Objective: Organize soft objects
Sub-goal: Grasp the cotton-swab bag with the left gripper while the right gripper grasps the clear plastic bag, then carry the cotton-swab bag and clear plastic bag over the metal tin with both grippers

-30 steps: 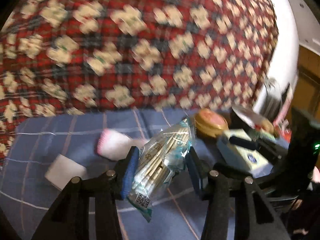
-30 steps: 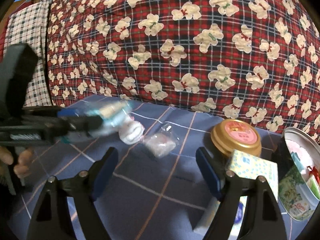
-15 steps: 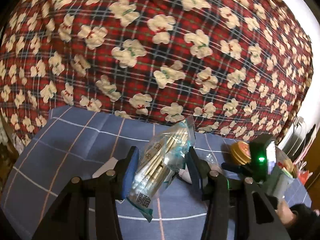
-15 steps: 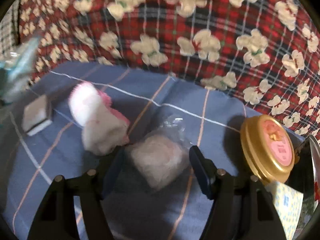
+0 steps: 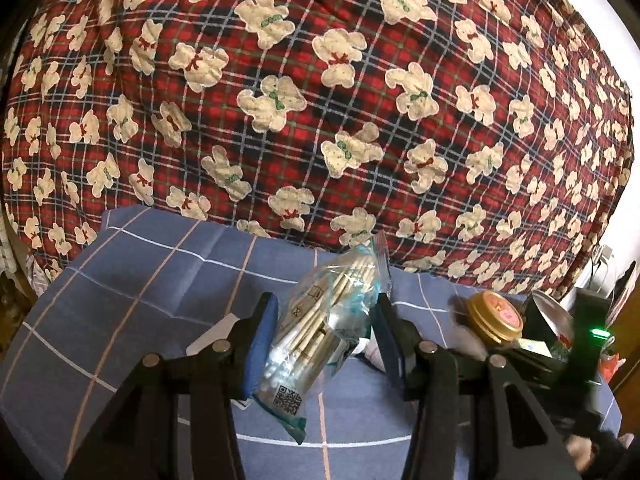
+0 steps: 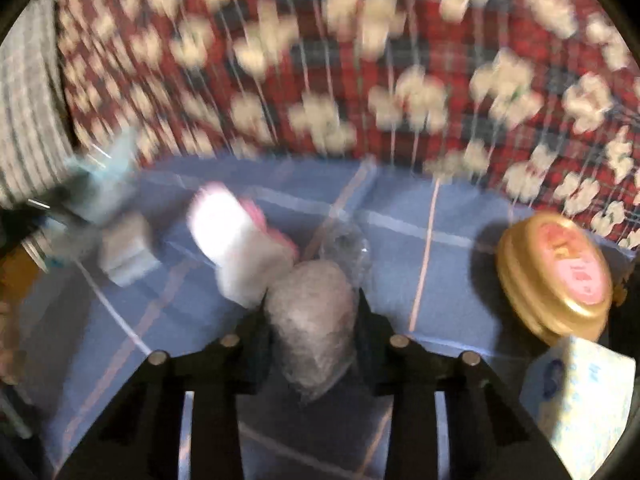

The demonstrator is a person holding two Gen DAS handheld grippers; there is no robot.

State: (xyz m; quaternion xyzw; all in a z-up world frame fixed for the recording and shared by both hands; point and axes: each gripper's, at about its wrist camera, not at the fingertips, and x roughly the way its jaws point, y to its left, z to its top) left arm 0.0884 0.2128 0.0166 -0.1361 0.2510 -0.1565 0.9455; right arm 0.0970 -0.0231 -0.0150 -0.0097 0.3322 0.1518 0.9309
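Observation:
My left gripper [image 5: 326, 334] is shut on a clear bag of cotton swabs [image 5: 332, 320] and holds it above the blue checked cloth [image 5: 140, 280]. My right gripper [image 6: 312, 320] is shut on a clear bag of cotton pads [image 6: 314, 320], low over the cloth [image 6: 400, 208]; this view is blurred. A white and pink soft roll [image 6: 236, 236] lies just left of the right gripper. A white pad block [image 6: 124, 252] lies further left, near the left gripper's bag [image 6: 100, 184].
A gold tin with a pink lid [image 6: 560, 272] stands at the right, also in the left wrist view [image 5: 496, 316]. A tissue pack [image 6: 576, 396] lies in front of it. A red plaid bear-print quilt [image 5: 320, 100] rises behind the cloth.
My right gripper moved down and forward and closed on the bag of cotton pads. My left gripper keeps its bag of swabs and has swung left and up.

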